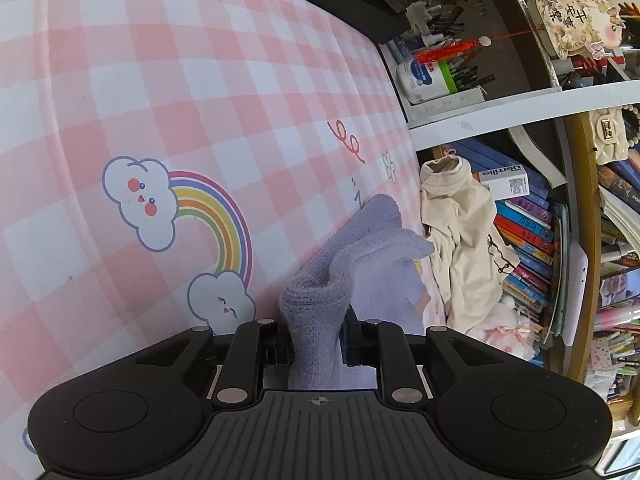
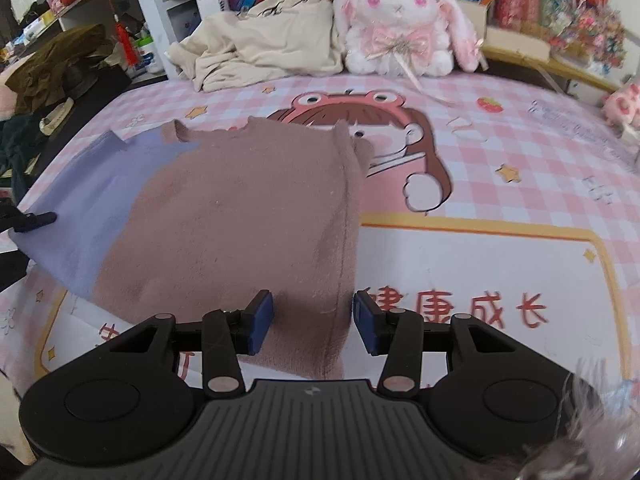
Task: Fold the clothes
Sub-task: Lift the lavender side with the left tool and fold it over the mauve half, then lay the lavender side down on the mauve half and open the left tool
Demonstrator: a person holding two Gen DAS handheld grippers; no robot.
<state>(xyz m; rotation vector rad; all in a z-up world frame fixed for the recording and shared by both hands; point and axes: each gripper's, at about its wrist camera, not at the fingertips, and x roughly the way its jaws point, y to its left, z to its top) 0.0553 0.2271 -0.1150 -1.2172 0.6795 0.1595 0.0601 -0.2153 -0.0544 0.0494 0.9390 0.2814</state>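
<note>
Lilac knit is bunched between the pads of your left gripper (image 1: 316, 336), clenched on the sleeve (image 1: 320, 304) of the sweater (image 2: 224, 220), which lies flat on the pink checked bed (image 2: 500, 152): brown body in the middle, lilac part to its left. Your right gripper (image 2: 314, 316) hangs released over the near hem, one pad above the cloth and one off its right edge, nothing pinched yet. Judging by this, you are about to take the hem corner. Lower until both pads straddle the edge seam, then close on both layers together. Keep the left hold tight and low so the sleeve does not drag the body askew. Cream clothes (image 2: 256, 48) wait at the back, well apart.
</note>
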